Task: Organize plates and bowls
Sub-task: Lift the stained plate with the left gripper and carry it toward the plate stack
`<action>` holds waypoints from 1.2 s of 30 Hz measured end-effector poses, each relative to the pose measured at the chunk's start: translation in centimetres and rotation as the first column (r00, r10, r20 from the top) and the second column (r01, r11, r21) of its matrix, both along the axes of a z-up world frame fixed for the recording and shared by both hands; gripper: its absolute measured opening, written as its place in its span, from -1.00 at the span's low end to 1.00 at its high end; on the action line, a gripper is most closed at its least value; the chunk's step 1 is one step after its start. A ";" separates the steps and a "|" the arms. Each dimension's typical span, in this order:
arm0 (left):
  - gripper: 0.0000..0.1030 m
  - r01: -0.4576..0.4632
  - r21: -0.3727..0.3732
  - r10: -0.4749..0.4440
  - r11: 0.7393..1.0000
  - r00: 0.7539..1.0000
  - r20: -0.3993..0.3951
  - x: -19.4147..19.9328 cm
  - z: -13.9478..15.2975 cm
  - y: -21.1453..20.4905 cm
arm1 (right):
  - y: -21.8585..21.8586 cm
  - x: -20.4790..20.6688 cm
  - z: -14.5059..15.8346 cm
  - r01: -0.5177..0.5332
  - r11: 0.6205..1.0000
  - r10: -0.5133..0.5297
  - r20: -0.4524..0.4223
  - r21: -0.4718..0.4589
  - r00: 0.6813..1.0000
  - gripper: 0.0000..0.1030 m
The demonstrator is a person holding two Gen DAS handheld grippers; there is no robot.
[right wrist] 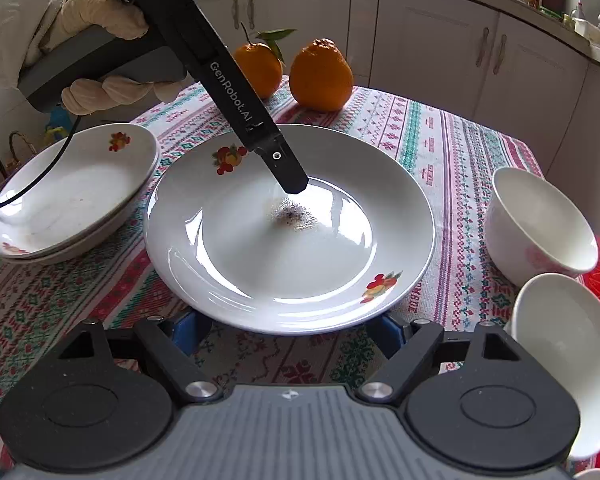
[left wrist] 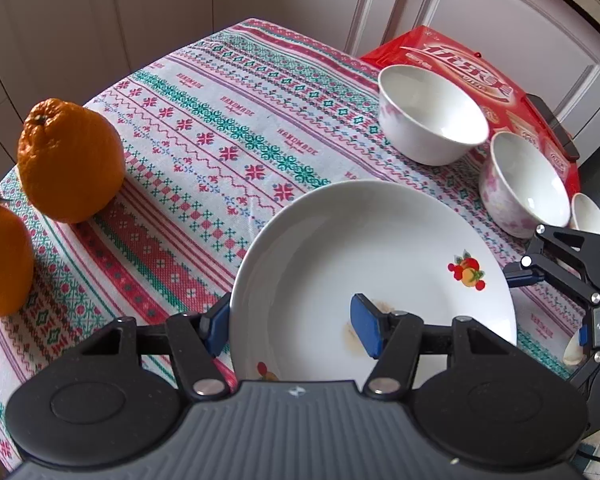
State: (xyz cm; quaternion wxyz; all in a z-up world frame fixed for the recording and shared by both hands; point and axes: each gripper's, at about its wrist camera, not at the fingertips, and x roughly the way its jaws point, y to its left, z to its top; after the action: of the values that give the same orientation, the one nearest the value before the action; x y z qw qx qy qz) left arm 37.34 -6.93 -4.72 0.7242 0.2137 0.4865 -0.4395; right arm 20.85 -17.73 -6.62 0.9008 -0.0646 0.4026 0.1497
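A white plate with fruit prints lies on the patterned tablecloth. My left gripper is open and straddles the plate's near rim, one blue pad outside and one over the inside, where there is a brown stain. In the right wrist view the left gripper reaches down into the plate. My right gripper is open with its fingers low at the plate's near edge, partly hidden under the rim. Two stacked plates sit at the left. White bowls stand to the right.
Two oranges sit at the table's far side from the bowls. A red package lies under the bowls at the table's edge. Kitchen cabinets surround the table.
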 end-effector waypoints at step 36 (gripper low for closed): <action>0.17 -0.181 -0.072 0.186 0.981 0.980 0.068 -9.3 5.9 7.6 | 3.0 -6.1 5.3 -0.210 0.977 0.212 0.071 -0.040 0.975 0.69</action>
State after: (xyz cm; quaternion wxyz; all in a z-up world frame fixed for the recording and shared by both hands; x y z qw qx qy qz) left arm 28.07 0.62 1.19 0.7858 0.1602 0.4622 -0.3784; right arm 14.80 -14.74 -1.33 0.8930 -0.1272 0.3620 0.2353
